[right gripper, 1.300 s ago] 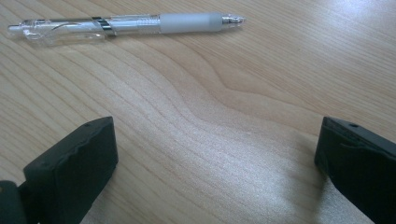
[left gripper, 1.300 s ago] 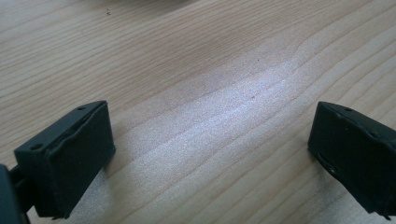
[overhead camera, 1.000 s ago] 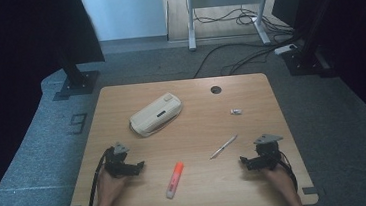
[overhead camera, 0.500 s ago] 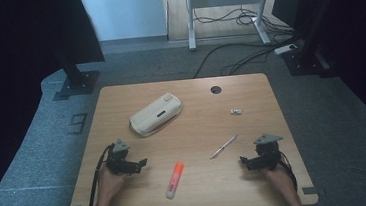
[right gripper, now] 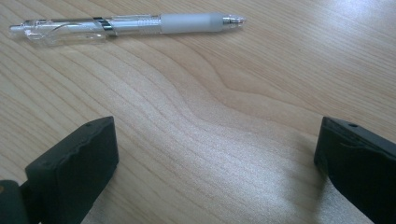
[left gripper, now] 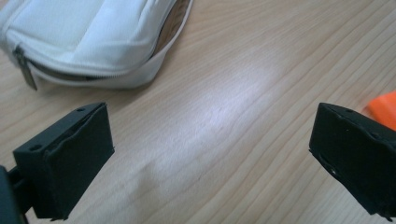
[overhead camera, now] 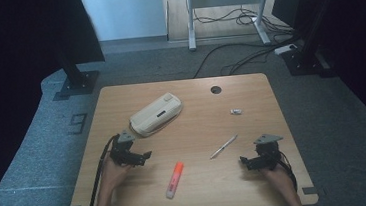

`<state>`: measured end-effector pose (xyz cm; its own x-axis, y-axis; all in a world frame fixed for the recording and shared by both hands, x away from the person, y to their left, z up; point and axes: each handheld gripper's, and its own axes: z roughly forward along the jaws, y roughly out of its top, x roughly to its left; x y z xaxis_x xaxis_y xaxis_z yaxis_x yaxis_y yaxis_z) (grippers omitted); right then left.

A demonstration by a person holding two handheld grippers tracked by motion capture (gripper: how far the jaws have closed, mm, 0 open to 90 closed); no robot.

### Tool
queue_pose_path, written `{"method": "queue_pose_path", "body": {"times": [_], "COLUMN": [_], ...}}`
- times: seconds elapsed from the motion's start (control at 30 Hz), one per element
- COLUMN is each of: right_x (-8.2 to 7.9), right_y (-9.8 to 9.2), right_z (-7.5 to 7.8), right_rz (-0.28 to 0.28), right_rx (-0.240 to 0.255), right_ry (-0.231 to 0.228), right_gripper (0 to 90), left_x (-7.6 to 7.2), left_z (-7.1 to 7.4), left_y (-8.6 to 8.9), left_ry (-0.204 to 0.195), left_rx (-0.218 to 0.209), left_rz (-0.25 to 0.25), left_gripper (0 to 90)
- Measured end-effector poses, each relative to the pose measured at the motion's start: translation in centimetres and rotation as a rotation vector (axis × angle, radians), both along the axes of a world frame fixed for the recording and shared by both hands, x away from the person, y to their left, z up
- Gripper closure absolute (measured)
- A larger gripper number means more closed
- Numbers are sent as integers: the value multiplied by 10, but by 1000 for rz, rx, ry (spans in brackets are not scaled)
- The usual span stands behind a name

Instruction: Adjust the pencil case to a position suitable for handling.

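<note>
A white zipped pouch lies at the table's back left, and its zipper side fills the upper left of the left gripper view. An orange highlighter rests near the front centre; its orange end peeks in at the right. A clear pen lies right of centre, seen close up. My left gripper hovers open at the front left, jaws wide apart over bare wood. My right gripper is open at the front right, just short of the pen.
A small white object sits toward the back right of the wooden table, near a round cable hole. Dark stands and a metal frame rise from the grey floor behind, with cables trailing.
My left gripper has edged slightly forward and right toward the table's middle. The right gripper and the objects have stayed put.
</note>
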<state>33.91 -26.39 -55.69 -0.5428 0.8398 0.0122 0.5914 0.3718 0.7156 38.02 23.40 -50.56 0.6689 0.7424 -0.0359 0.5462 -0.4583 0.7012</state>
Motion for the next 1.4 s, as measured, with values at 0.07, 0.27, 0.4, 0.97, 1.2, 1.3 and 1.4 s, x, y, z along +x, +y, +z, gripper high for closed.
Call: {"method": "queue_pose_path", "body": {"times": [0.07,0.27,0.4,0.97,1.2,1.3,1.4], "right_x": [0,0,0,0,0,0,0], "right_y": [0,0,0,0,0,0,0], "right_z": [0,0,0,0,0,0,0], "right_rz": [0,0,0,0,0,0,1], "right_rx": [0,0,0,0,0,0,-1], "right_ry": [0,0,0,0,0,0,-2], "right_gripper": [0,0,0,0,0,0,0], "left_x": [5,18,27,70,85,91,93], "left_z": [4,12,18,34,36,39,40], "left_y": [-2,-9,-12,-26,-33,-34,-35], "left_ry": [15,27,40,105,113,110,104], "left_rx": [-2,28,38,95,122,127,126], "left_rz": [-11,-19,-32,-76,-87,-76,-69], "left_gripper": [0,0,0,0,0,37,127]}}
